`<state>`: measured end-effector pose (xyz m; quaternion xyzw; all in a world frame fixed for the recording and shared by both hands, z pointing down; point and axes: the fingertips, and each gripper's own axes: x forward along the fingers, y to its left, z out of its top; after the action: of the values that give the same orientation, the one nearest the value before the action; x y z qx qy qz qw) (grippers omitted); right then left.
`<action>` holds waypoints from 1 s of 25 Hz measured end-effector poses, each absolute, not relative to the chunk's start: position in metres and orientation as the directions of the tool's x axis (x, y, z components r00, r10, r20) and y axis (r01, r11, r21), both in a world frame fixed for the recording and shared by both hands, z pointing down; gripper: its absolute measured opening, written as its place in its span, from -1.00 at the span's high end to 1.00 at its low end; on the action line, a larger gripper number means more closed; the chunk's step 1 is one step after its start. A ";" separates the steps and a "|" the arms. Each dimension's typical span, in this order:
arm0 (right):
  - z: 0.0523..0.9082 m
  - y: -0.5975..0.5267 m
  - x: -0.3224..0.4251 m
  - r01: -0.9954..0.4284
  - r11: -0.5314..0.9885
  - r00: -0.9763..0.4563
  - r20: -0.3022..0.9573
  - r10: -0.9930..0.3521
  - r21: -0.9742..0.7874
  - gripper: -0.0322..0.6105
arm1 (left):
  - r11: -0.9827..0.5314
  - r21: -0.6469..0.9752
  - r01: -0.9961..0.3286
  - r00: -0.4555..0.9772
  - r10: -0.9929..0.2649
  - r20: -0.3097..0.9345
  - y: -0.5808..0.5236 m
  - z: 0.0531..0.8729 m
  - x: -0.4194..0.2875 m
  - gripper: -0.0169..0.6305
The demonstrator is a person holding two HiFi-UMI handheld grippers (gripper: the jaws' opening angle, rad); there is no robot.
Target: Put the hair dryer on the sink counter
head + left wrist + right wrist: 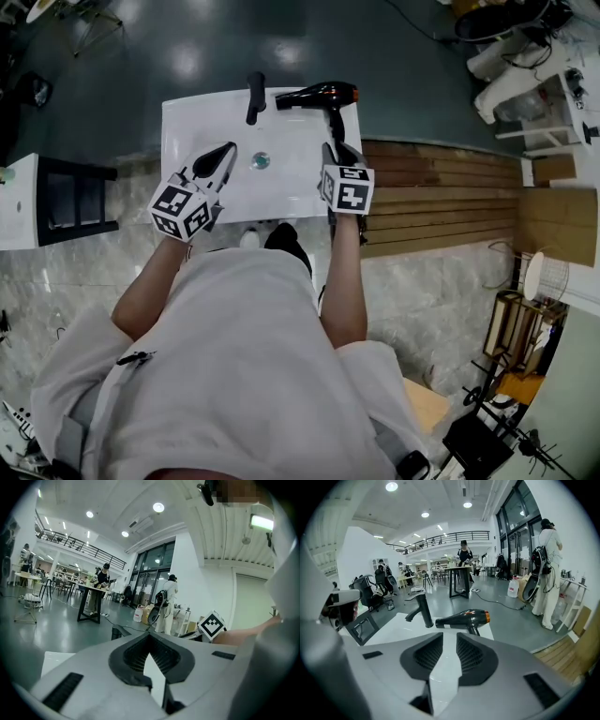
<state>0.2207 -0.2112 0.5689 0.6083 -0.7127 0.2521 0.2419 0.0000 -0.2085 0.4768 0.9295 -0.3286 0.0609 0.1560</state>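
Note:
A black hair dryer (317,95) with an orange ring lies on the white sink counter (197,117) at its far right corner, handle pointing back toward me. In the right gripper view the hair dryer (464,619) rests on the counter (393,625) just beyond the jaws. My right gripper (339,155) (445,637) is open, a gap between its pads and nothing in it, just short of the handle. My left gripper (217,161) (150,641) hovers over the basin near the drain (261,160), tips together and empty.
A black faucet (254,97) (421,611) stands at the counter's far edge, left of the dryer. Wooden decking (441,197) lies to the right, a dark frame stand (75,197) to the left. People and tables stand far off in the hall.

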 end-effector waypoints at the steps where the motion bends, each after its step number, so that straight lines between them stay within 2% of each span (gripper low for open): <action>1: 0.565 -0.207 0.218 -0.989 0.127 -0.143 0.643 -0.753 -0.070 0.63 | -0.738 0.250 -0.627 0.779 -0.590 0.213 -0.206 0.476 -0.003 0.94; 7: 0.539 -0.185 0.202 -0.990 0.098 -0.138 0.574 -0.807 -0.100 0.78 | -0.755 0.248 -0.607 0.795 -0.575 0.192 -0.188 0.473 -0.021 0.94; 16: 0.511 -0.158 0.194 -0.985 0.078 -0.144 0.494 -0.857 -0.152 0.88 | -0.766 0.246 -0.594 0.804 -0.569 0.172 -0.174 0.468 -0.035 0.94; 25: 0.474 -0.150 0.178 -0.963 0.192 -0.251 0.359 -0.899 -0.191 0.88 | -0.764 0.236 -0.600 0.800 -0.581 0.153 -0.172 0.457 -0.026 0.94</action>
<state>0.1779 -0.1502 0.4735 0.6063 -0.7675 0.1905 0.0835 -0.0258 -0.1717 0.4571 0.9385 -0.3146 0.0355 0.1375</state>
